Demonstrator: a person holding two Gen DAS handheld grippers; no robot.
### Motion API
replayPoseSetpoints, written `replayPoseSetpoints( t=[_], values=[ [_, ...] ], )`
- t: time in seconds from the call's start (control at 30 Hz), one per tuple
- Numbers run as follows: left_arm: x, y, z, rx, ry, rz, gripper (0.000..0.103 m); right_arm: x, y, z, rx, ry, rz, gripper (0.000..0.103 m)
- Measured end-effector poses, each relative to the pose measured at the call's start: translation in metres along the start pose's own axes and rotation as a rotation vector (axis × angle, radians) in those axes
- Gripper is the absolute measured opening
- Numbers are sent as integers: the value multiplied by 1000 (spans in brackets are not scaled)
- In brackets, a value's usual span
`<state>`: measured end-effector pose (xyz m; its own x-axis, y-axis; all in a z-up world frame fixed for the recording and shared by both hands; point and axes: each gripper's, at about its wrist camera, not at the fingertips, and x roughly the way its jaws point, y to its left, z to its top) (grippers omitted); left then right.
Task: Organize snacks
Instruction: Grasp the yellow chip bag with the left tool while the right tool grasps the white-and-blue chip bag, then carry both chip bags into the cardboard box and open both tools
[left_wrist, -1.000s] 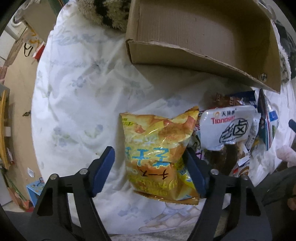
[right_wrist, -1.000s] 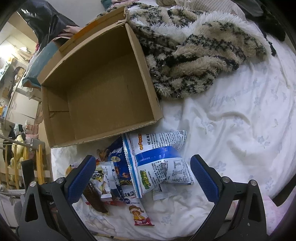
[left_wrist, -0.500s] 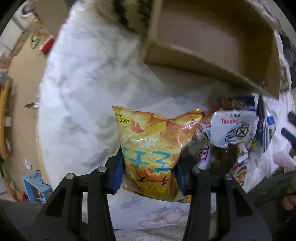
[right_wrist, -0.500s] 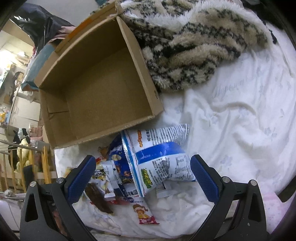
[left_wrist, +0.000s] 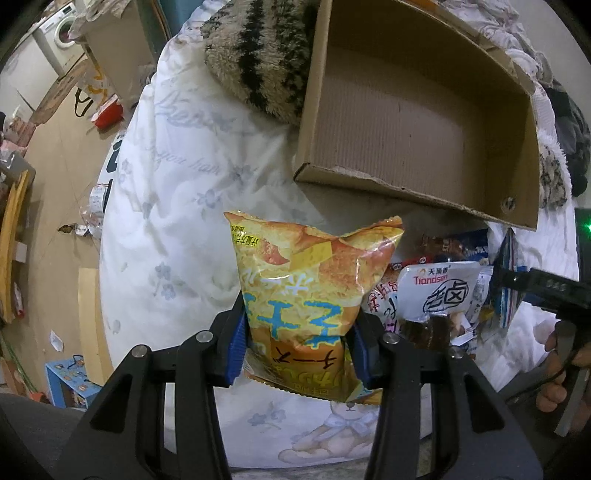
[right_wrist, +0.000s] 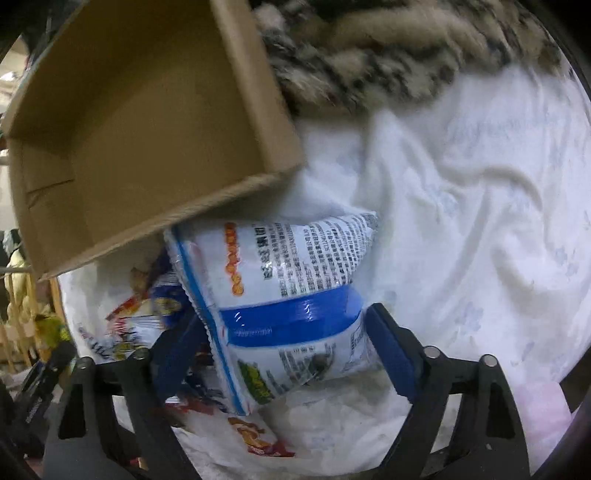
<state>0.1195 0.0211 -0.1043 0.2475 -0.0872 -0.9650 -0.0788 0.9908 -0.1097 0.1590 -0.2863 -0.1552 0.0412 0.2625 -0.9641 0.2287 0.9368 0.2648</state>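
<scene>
My left gripper (left_wrist: 297, 343) is shut on the lower part of a yellow chip bag (left_wrist: 314, 273), held upright a little above the white bedsheet (left_wrist: 177, 229). An open, empty cardboard box (left_wrist: 413, 110) lies beyond it. In the right wrist view my right gripper (right_wrist: 284, 350) is low over the snack pile. Its jaws are closing around a blue-and-white snack bag (right_wrist: 288, 280) that lies between the pads, which sit at the bag's edges without squeezing it. The same box (right_wrist: 147, 129) is at upper left.
A pile of small snack packs, with a white pack (left_wrist: 439, 291) on top, lies right of the chip bag. A furry striped blanket (left_wrist: 258, 55) sits behind the box. The bed's edge and the cluttered floor (left_wrist: 55, 184) are to the left.
The left jaws have shut on the yellow chip bag and lifted it off the sheet. The right gripper has come down onto the blue-and-white bag and its jaws have narrowed.
</scene>
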Motion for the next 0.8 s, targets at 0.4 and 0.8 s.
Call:
replayPoseSetpoints(
  t=[0.4, 0.8],
  values=[
    [-9, 8, -4, -2, -40, 35, 42, -57, -36, -17, 26, -139, 15, 55],
    [-53, 16, -1, -45, -274, 86, 42, -149, -36, -42, 41, -523, 149, 55]
  ],
)
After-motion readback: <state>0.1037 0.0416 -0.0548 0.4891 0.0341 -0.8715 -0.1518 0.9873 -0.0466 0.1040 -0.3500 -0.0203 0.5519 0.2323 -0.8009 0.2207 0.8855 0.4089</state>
